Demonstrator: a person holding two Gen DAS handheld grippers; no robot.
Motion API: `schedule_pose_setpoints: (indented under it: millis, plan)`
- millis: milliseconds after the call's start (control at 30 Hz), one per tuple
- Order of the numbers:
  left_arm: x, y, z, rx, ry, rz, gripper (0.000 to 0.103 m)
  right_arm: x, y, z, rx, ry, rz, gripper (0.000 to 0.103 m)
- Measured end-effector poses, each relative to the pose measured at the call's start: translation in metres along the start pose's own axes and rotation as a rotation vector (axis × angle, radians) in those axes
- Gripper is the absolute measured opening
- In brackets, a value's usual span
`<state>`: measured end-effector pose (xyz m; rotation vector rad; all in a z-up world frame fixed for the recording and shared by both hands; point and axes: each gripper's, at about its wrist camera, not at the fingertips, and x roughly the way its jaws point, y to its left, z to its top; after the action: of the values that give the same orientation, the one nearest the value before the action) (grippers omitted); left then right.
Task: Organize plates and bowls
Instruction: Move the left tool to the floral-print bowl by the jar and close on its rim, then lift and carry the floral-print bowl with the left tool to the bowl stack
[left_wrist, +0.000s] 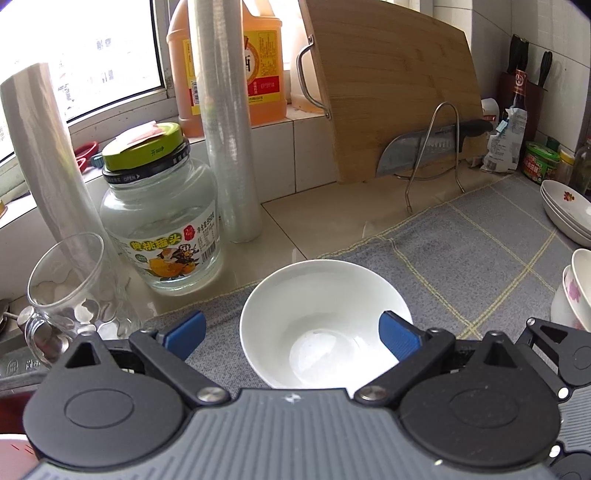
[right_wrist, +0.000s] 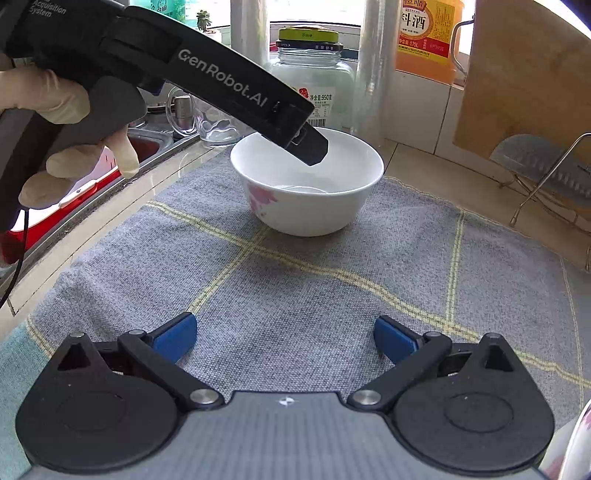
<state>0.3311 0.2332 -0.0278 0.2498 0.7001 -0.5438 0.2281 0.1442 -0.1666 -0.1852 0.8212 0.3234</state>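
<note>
A white bowl with a pink flower print (left_wrist: 325, 325) (right_wrist: 308, 184) stands upright on the grey checked cloth (right_wrist: 295, 288). My left gripper (left_wrist: 291, 334) is open above it, one blue finger outside the bowl's left rim and one over its right inside wall. In the right wrist view the left gripper's body (right_wrist: 221, 85) slants down over the bowl. My right gripper (right_wrist: 284, 338) is open and empty, low over the cloth in front of the bowl. Stacked white plates (left_wrist: 567, 210) and stacked flowered bowls (left_wrist: 576, 288) sit at the right edge.
A glass jar with a green lid (left_wrist: 162, 218), two rolls of cling film (left_wrist: 229, 122), a glass mug (left_wrist: 66, 295) and an orange bottle (left_wrist: 258, 62) stand behind and left. A cutting board (left_wrist: 391, 85) and knife (left_wrist: 424, 147) lean on a wire rack. A sink (right_wrist: 147, 144) lies left.
</note>
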Motion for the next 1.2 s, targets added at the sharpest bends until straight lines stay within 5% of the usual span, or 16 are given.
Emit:
schedule_pose_setpoints:
  millis: [133, 333, 767, 1200]
  plan:
    - [0.011, 0.011, 0.007, -0.004, 0.031, -0.027, 0.100, 0.003, 0.001, 0.011, 0.009, 0.038, -0.002, 0.103]
    - [0.026, 0.021, 0.015, -0.006, 0.091, -0.103, 0.096, 0.004, 0.002, 0.033, -0.042, -0.044, -0.027, 0.103]
    - [0.042, 0.027, 0.021, -0.005, 0.162, -0.202, 0.058, 0.019, -0.019, 0.065, -0.018, -0.092, -0.015, 0.087]
    - [0.044, 0.024, 0.024, 0.019, 0.171, -0.206, 0.057, 0.019, -0.020, 0.066, -0.014, -0.092, 0.016, 0.082]
